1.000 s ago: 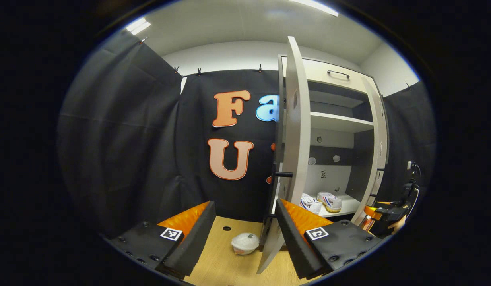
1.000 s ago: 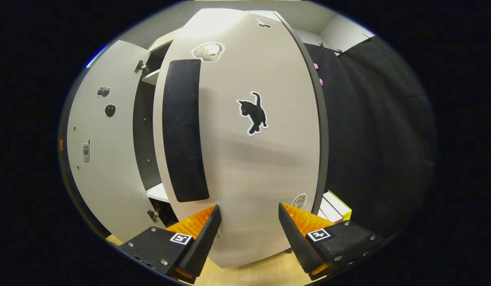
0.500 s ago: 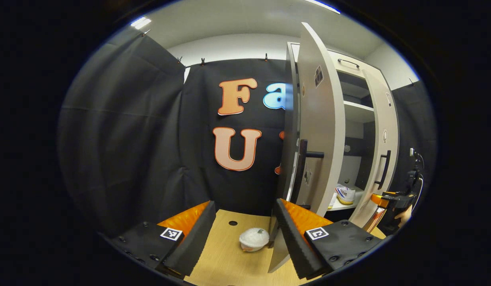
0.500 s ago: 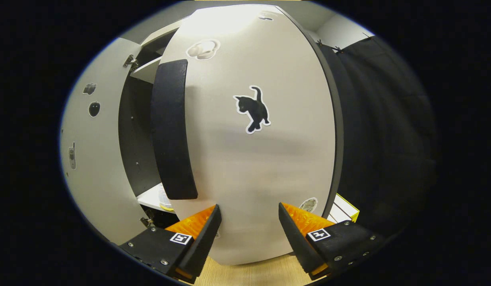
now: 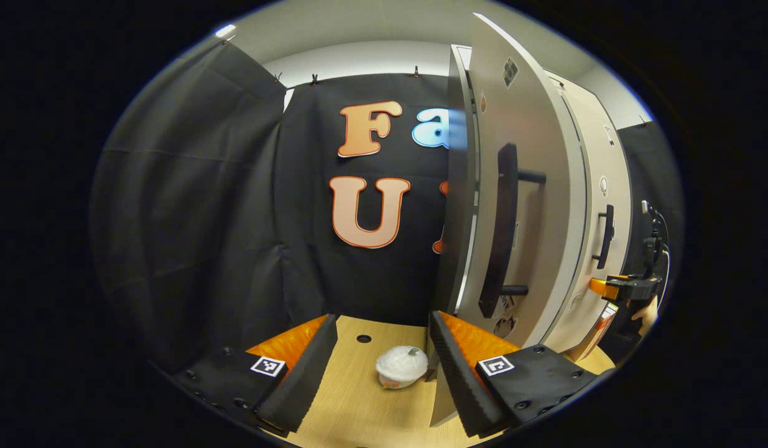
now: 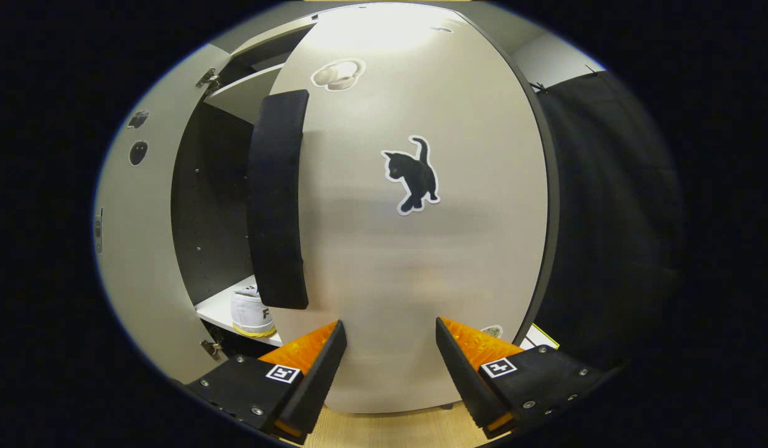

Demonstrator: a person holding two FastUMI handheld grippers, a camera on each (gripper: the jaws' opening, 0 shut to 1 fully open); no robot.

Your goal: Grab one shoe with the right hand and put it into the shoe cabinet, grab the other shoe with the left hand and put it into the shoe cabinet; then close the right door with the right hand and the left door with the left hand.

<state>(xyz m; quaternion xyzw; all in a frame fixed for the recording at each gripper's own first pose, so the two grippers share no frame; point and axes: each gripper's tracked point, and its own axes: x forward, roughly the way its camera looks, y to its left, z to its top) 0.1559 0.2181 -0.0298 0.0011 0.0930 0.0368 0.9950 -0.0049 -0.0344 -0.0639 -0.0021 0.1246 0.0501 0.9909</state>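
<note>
In front of the right gripper (image 6: 387,367), whose fingers stand wide apart and hold nothing, the smooth pale right door (image 6: 415,249) with its long dark handle (image 6: 277,199) leaves a gap at its left edge, where a white shoe (image 6: 252,311) sits on the cabinet shelf (image 6: 219,308). The left gripper (image 5: 384,364) is also wide open and empty above the wooden floor (image 5: 359,410), its right finger (image 5: 461,354) close to the edge of the half-shut left door (image 5: 533,186), with a round white lidded bowl (image 5: 401,366) lying between the fingers farther off.

Parted tongs (image 5: 382,348), left door (image 5: 533,186) ajar, white bowl (image 5: 401,367) on wooden floor (image 5: 352,410)
</note>
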